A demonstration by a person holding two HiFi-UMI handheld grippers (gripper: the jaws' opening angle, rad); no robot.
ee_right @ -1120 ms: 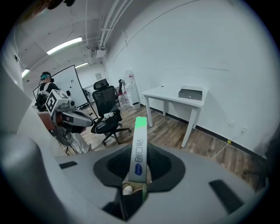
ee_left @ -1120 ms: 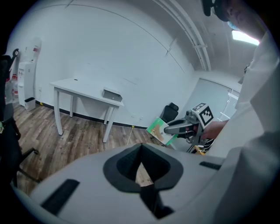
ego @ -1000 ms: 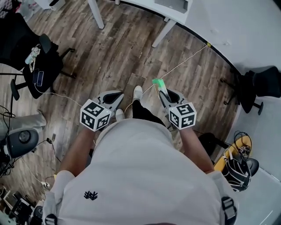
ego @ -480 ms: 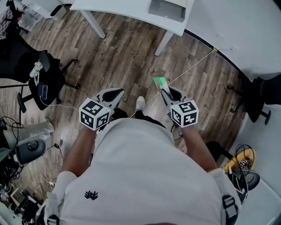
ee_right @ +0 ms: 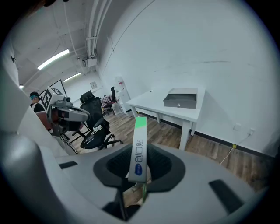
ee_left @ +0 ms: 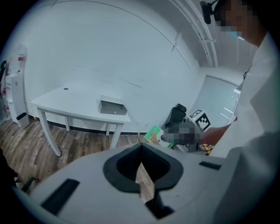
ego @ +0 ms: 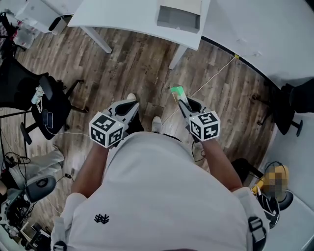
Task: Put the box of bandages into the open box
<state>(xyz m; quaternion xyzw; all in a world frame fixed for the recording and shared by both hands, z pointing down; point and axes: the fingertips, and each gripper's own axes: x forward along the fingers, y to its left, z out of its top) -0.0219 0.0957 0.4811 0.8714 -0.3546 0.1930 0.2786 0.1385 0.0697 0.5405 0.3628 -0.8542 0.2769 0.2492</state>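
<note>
In the head view my right gripper [ego: 182,101] is shut on a slim green and white box of bandages [ego: 176,91], held at waist height over the wood floor. In the right gripper view the box of bandages [ee_right: 139,148] stands upright between the pads. My left gripper [ego: 131,102] is shut with nothing in it, level with the right one. Ahead, a grey open box [ego: 179,18] sits on a white table [ego: 127,14]. From the right gripper view the grey box [ee_right: 180,98] is well beyond the jaws. The left gripper view shows the grey box [ee_left: 113,107] and the bandage box [ee_left: 153,133] too.
A black office chair [ego: 46,93] hung with cables stands at the left, and another black chair [ego: 294,98] at the right by the wall. A thin cable [ego: 211,78] runs across the wood floor toward the wall. The person's shoes [ego: 156,123] show between the grippers.
The person has walked toward the table, so the table and grey box now show further into the top of the head view. Both grippers keep the same pose and grip.
</note>
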